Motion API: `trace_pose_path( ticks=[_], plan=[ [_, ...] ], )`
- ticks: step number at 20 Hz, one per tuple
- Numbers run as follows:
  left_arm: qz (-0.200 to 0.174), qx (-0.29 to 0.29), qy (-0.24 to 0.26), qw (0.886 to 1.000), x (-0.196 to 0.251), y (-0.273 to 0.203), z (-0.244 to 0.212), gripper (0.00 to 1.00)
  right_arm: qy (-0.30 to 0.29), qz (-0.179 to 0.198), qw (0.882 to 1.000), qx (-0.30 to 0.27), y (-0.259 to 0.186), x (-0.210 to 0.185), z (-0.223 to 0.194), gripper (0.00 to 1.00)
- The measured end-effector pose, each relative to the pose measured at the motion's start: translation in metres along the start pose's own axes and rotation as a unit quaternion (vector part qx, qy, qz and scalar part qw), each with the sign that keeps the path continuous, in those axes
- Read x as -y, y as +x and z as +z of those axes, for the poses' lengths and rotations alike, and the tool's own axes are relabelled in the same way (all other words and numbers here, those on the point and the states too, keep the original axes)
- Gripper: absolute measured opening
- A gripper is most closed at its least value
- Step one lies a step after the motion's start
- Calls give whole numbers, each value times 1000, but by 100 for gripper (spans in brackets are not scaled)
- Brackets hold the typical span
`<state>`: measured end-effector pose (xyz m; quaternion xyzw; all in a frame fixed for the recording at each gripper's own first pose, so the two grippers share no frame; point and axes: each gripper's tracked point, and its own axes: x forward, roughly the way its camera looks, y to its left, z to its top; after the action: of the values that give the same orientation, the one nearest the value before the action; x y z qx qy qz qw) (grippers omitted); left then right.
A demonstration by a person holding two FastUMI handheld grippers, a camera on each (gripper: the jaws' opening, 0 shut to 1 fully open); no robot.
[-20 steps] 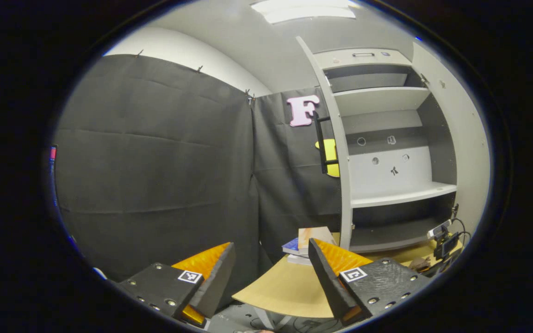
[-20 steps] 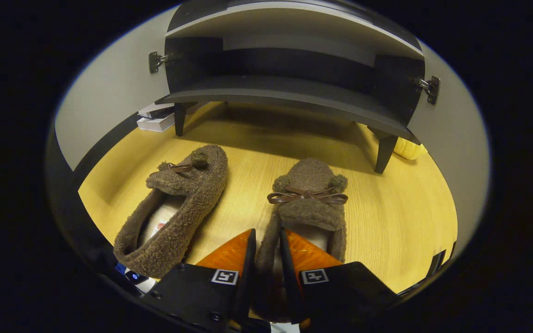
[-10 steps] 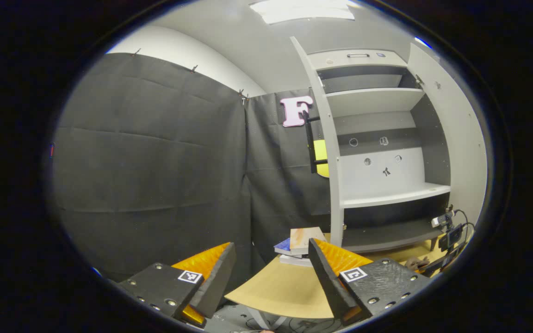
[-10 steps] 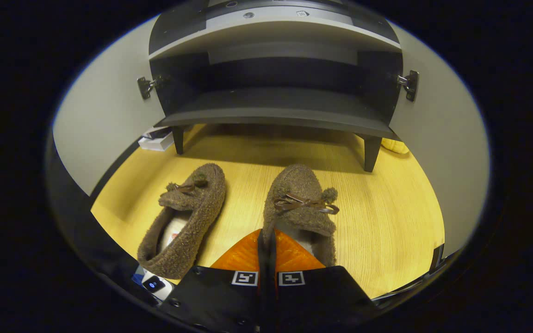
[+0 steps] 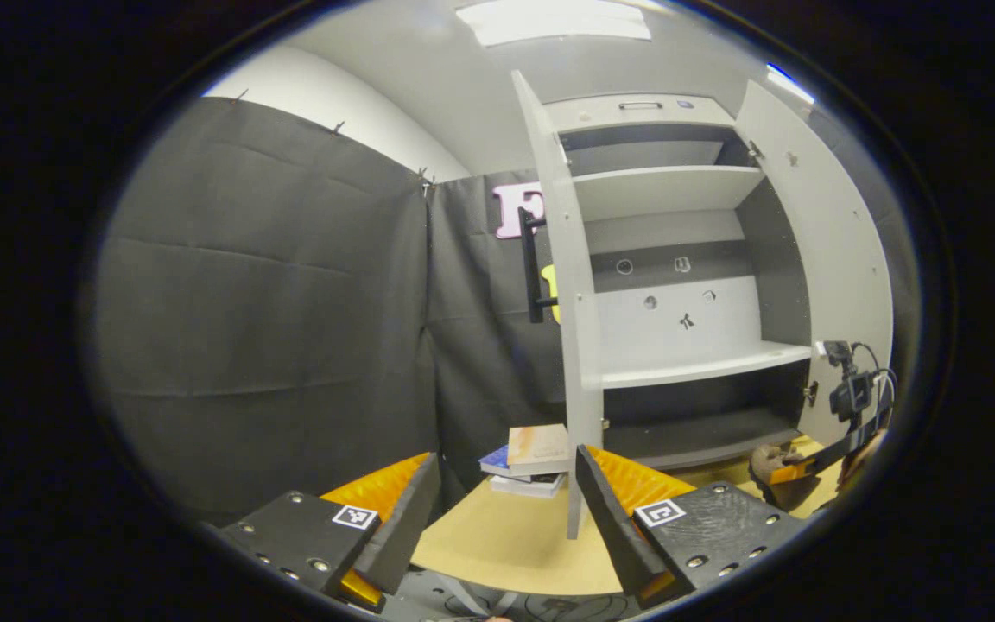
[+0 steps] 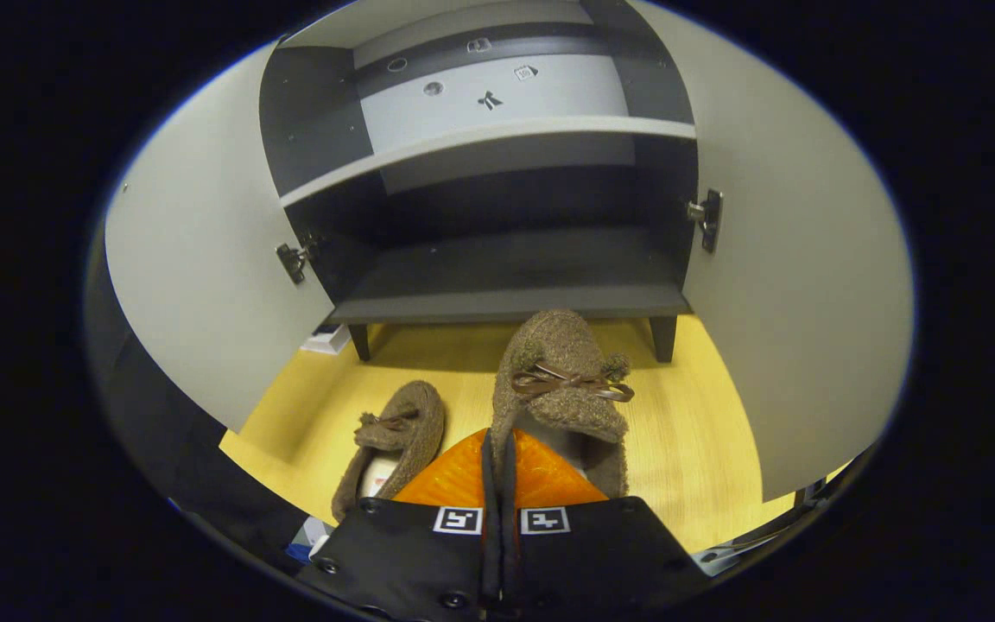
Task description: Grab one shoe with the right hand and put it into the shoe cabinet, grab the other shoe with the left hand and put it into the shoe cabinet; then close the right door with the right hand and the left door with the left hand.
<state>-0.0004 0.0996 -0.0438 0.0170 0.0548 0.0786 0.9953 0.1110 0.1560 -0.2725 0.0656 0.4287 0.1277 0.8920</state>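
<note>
Right gripper [image 6: 497, 449] clamped on the heel edge of one brown shoe [image 6: 560, 380], mid-frame. Since a second before: closed fully, raised off the table [image 6: 705, 432], aimed at the shoe cabinet's bottom shelf [image 6: 506, 268] above centre. Carry begun, by the look. Other shoe [image 6: 394, 432] left lying lower left. Left gripper [image 5: 502, 501] spread wide, empty.

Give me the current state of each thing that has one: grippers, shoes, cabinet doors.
right gripper: shut on held shoe
held shoe: lifted, toe toward the cabinet
other shoe: lying on the wooden surface
left gripper: open, empty
left door: open
right door: open
bottom shelf: empty
</note>
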Motion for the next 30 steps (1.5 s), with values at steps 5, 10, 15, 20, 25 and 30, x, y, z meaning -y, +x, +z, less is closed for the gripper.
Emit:
trace_pose_path(
  ticks=[5,10,15,20,25,30],
  plan=[
    [-17,6,3,1000,2,0,-3,99,-9,14,999,45,-27,-10,47,2],
    [-22,8,11,1000,3,-1,-3,99,-25,34,994,99,-52,-27,103,2],
    [-17,10,12,1000,2,-1,-2,99,-43,48,987,146,-66,-42,153,2],
    [-9,7,12,1000,1,0,-4,99,-52,49,982,177,-64,-47,196,2],
    [0,-2,9,1000,0,-2,-4,99,-64,37,976,204,-47,-45,251,2],
    [12,-7,14,1000,-2,-2,-6,99,-69,13,972,223,-18,-41,306,2]
  ],
)
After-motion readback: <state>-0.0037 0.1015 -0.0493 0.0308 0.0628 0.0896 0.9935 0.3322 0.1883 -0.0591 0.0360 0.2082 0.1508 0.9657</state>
